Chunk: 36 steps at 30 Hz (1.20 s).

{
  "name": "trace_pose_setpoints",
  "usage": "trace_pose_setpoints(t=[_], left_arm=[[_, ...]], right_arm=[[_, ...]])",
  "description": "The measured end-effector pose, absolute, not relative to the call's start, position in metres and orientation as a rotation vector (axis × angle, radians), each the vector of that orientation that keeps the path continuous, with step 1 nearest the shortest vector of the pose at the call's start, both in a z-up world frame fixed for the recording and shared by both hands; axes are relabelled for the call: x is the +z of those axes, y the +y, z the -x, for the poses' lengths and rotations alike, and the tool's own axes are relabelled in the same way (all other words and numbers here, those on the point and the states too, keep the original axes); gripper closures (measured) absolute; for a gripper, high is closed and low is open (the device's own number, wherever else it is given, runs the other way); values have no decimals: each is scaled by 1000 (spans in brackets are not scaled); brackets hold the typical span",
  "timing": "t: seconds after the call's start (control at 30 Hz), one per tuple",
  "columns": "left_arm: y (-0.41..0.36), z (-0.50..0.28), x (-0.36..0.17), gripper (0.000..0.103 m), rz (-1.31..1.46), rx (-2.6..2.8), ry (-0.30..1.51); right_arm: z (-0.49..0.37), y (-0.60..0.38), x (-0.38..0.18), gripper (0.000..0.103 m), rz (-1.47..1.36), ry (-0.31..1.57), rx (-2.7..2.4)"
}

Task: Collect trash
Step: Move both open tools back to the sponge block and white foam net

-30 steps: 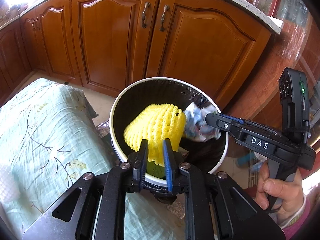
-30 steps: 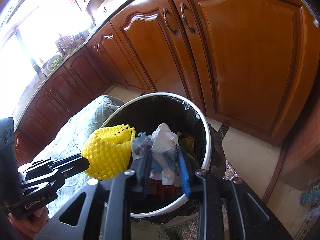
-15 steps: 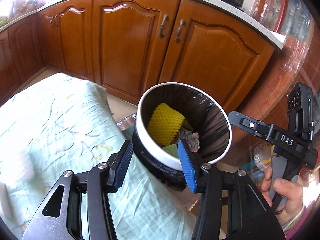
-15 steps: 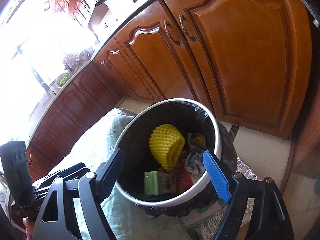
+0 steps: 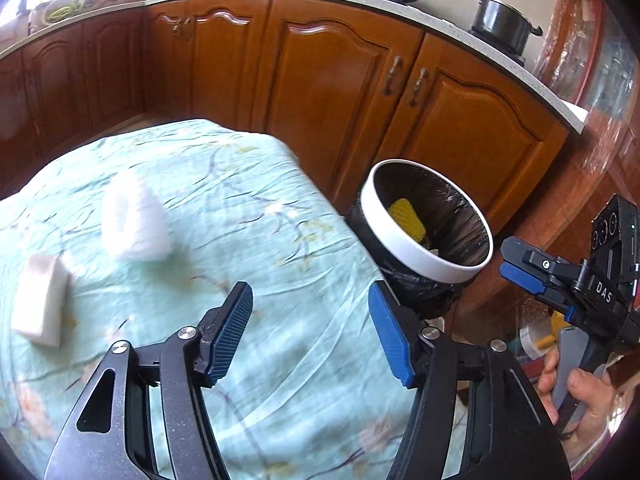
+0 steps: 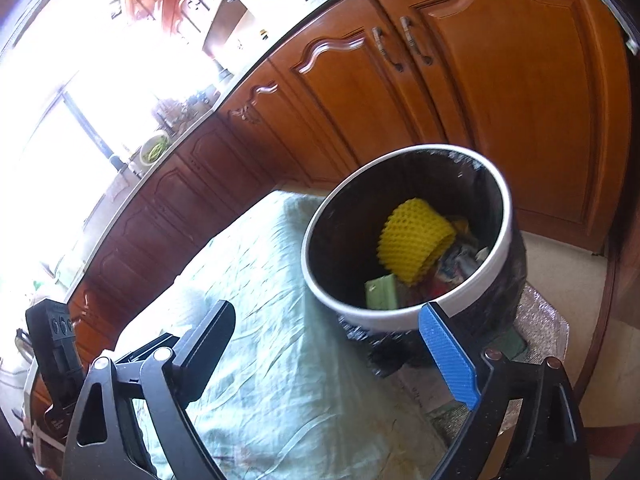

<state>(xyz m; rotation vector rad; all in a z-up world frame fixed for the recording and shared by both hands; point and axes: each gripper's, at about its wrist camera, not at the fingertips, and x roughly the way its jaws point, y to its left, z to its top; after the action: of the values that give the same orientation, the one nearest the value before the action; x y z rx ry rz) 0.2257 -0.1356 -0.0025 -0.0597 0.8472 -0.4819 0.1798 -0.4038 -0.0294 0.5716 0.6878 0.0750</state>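
A round white-rimmed trash bin (image 5: 416,256) with a black liner stands on the floor by the table's right edge; it also shows in the right wrist view (image 6: 404,318). Inside lie a yellow foam net (image 6: 412,240), a green packet (image 6: 382,290) and crumpled wrappers. On the table lie a white foam net (image 5: 132,220) and a white block (image 5: 40,304). My left gripper (image 5: 312,328) is open and empty above the tablecloth. My right gripper (image 6: 332,348) is open and empty, short of the bin; it also shows in the left wrist view (image 5: 520,272).
A pale green flowered cloth (image 5: 224,200) covers the table. Brown wooden cabinets (image 5: 332,92) with a worktop run behind the table and bin. A black pot (image 5: 500,24) stands on the worktop. Clutter lies on the floor at the right.
Both grippers opened and dropped the yellow net and the crumpled wrapper into the bin. Both then pulled back; the left swung left over the table, bringing the white pieces into view.
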Motion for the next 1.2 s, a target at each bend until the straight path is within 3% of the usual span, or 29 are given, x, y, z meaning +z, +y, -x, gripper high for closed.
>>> trace_pose_setpoints(t=[0.2, 0.77, 1.2], left_arm=[[-99, -208, -4, 26, 75, -400, 828], [11, -185, -15, 21, 159, -107, 770], [60, -210, -30, 19, 212, -45, 847]], right_arm=[[-176, -364, -30, 5, -545, 733, 145], [-192, -251, -38, 5, -350, 765, 309], [-244, -192, -38, 5, -295, 827, 380]])
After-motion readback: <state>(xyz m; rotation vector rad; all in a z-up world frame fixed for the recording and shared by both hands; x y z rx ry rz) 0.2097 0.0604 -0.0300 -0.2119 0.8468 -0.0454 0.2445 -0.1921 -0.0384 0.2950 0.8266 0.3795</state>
